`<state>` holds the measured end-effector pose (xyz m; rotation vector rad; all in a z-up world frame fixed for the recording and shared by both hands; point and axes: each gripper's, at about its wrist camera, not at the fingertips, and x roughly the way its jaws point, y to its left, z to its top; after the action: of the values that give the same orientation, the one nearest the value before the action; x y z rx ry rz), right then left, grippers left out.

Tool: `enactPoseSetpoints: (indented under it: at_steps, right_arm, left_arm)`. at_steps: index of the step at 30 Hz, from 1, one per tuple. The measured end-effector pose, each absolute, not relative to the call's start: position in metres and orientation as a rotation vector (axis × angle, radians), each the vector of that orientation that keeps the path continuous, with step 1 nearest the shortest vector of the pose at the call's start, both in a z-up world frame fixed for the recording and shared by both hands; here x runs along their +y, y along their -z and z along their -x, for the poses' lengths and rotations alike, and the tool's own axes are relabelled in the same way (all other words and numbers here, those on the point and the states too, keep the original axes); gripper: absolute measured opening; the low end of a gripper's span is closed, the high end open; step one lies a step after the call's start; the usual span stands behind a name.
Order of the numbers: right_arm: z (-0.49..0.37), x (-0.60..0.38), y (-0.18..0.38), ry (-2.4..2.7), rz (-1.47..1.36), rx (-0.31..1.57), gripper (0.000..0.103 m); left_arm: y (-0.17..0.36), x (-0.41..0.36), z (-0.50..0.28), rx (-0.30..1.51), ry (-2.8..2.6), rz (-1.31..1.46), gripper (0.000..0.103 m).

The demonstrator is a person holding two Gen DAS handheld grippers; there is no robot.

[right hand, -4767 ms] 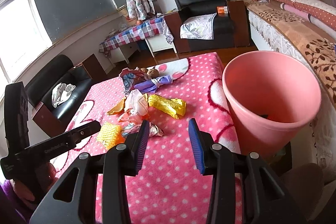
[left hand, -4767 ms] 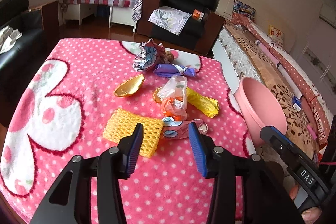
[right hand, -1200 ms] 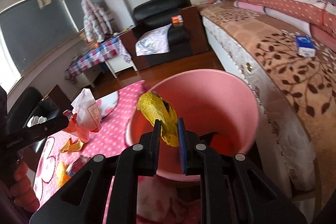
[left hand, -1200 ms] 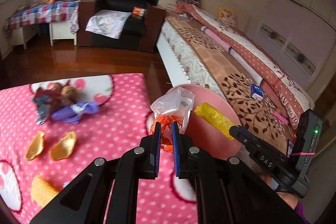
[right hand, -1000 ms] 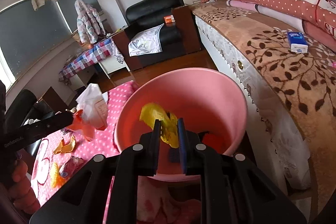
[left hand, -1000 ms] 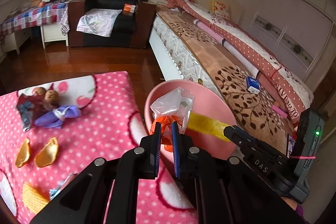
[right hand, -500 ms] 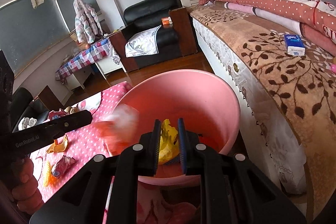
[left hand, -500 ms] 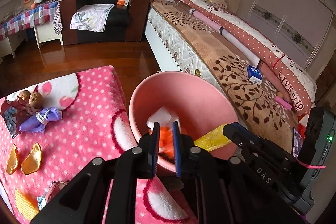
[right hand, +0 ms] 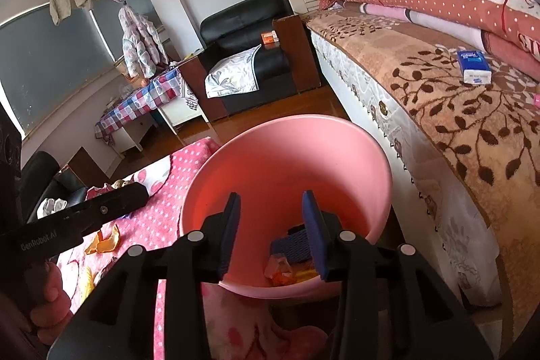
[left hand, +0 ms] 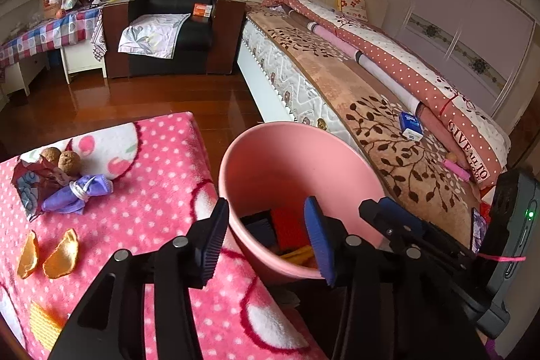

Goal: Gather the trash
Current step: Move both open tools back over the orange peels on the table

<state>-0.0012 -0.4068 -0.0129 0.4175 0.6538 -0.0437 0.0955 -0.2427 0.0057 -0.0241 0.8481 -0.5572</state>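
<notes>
Left gripper (left hand: 266,238) at lower centre, spread wide, empty, above the pink bin (left hand: 270,157). Right gripper (right hand: 271,233) likewise wide apart, holding nothing, over the same bin (right hand: 337,157); wrappers (right hand: 287,272) at its bottom. Left of frame: pink dotted worktop (left hand: 162,191) carrying orange peels (left hand: 60,253), purple wrapper (left hand: 77,194). Bed (left hand: 371,110) to the right.

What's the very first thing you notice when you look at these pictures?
The big pink bin jumps out first, standing between the pink polka-dot blanket and the bed, with trash at its bottom. Right over it hang the left gripper and the right gripper, both open and empty. On the blanket lie two orange peels and a purple wrapper.
</notes>
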Motion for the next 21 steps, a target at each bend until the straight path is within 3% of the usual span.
enactPoseSetpoints:
  at_steps: [21]
  right_arm:
    - [0.018, -0.362, -0.006, -0.004, -0.309, 0.590, 0.039]
  left_arm:
    - [-0.004, -0.169, -0.079, 0.841, 0.407, 0.067, 0.052]
